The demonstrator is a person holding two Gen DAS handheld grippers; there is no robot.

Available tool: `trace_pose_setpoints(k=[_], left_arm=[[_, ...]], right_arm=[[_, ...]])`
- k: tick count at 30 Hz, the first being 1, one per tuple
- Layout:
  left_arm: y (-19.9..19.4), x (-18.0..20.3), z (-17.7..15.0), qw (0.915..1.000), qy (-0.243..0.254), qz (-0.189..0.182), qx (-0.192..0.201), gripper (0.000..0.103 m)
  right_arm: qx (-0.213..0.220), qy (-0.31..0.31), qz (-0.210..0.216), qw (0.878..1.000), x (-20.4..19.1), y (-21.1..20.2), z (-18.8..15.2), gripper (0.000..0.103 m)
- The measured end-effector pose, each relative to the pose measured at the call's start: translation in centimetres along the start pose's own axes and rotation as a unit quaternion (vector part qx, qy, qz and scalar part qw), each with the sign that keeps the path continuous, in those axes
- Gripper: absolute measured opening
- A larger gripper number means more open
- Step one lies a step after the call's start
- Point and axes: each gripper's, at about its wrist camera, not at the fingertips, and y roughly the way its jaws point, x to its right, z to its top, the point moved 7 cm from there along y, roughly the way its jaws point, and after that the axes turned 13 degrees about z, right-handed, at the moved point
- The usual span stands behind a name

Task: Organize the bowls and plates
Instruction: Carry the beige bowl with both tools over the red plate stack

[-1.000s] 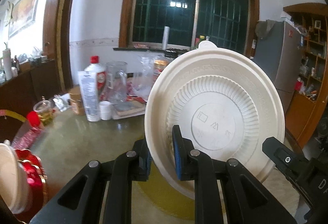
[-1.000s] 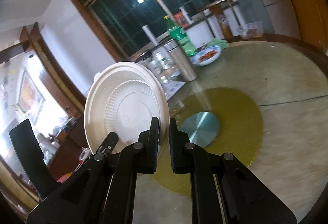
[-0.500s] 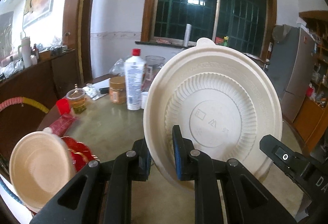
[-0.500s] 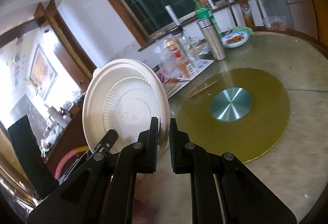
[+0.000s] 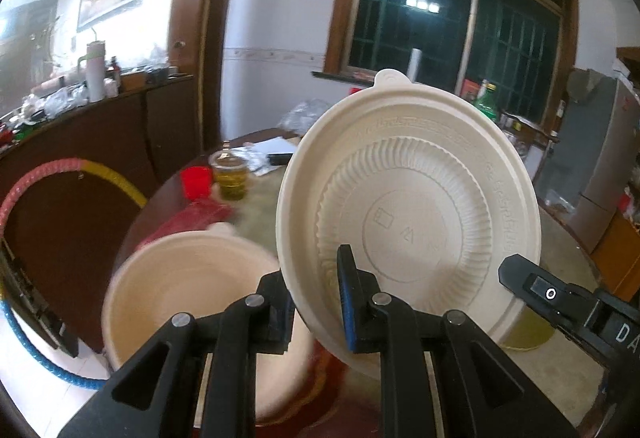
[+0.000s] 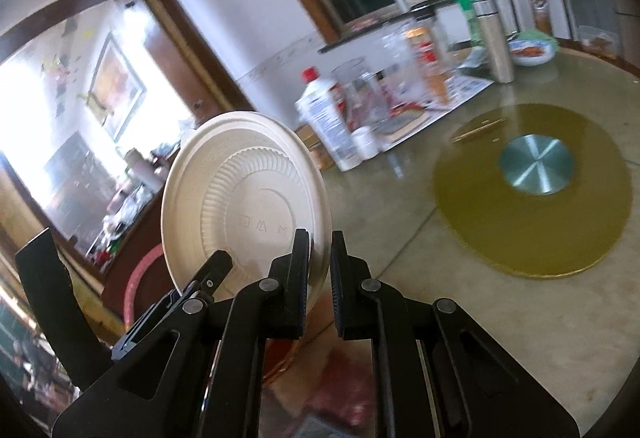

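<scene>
A cream disposable plate (image 5: pixel 416 222) stands almost on edge, its ribbed underside toward the left wrist camera. My left gripper (image 5: pixel 316 302) is shut on its lower rim. My right gripper (image 6: pixel 320 270) is shut on the same plate (image 6: pixel 244 205) at its right rim. The right gripper's body shows at the lower right of the left wrist view (image 5: pixel 560 302). A cream bowl (image 5: pixel 188 306) sits open-side up just below and left of the plate, on red packaging.
A round table (image 6: pixel 500 318) carries a yellow turntable (image 6: pixel 532 189) with a metal hub. Bottles, jars and a flask (image 6: pixel 496 37) crowd its far side. A red cup (image 5: pixel 196 181) and a cup of yellow liquid (image 5: pixel 230 177) stand behind the bowl. A dark cabinet (image 5: pixel 100 157) is left.
Both grippers have swung left with the plate held between them. The cream bowl has come from the far left edge to just below the plate.
</scene>
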Motion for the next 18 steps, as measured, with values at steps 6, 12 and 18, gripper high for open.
trace_pose_setpoints(k=[6,12,18], left_arm=[[-0.3,-2.8,-0.2,0.9998,-0.006,0.017,0.0,0.018],[-0.9,-4.5,-0.4,0.9998,-0.005,0.021,-0.002,0.019],[-1.3,-5.6,-0.6,0.9998,0.001,0.017,-0.009,0.019]], right_arm=[[-0.032,-0.005,0.027,0.999,-2.4,1.9,-1.6,0.01],[-0.063,-0.006,0.049,0.997,-4.2,3.1,-2.7,0.01],[-0.094,-0.005,0.065,0.993,-5.3,3.7,-3.4,0.01]])
